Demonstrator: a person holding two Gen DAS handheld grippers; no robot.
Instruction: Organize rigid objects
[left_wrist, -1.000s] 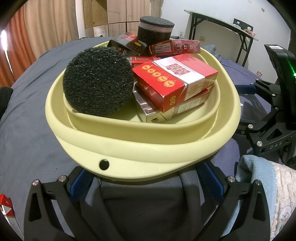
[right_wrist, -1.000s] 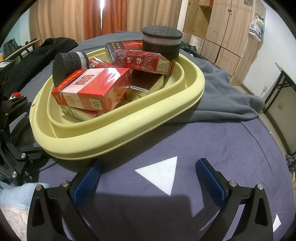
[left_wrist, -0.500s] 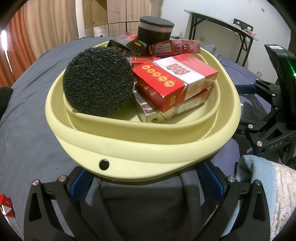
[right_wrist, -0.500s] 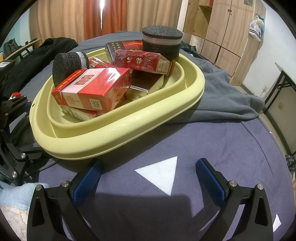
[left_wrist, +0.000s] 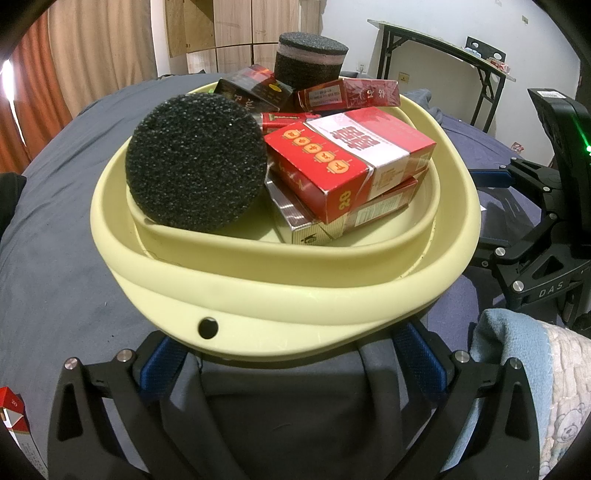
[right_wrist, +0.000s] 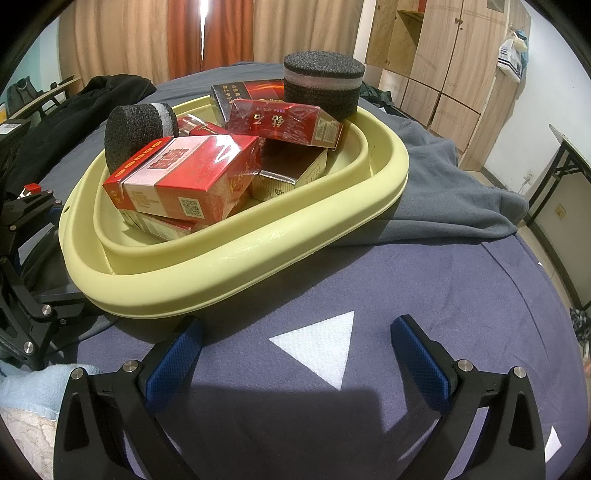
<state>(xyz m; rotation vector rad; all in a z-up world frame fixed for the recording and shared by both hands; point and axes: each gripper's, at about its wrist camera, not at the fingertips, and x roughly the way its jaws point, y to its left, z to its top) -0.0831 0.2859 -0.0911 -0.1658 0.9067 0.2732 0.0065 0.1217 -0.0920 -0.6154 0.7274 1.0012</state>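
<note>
now boxes (left_wrist: 351, 162) fill basin (left_wrist: 295, 291).

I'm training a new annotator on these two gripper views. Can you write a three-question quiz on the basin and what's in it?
1. True or false: the right gripper holds a box.
2. How many black foam cylinders are in the yellow basin? A) one B) two C) three
3. Which foam cylinder lies on its side: the one near the left gripper or the far one?

Key:
1. False; open and empty over the white triangle.
2. B.
3. The near foam cylinder; the far foam cylinder stands upright.
</note>
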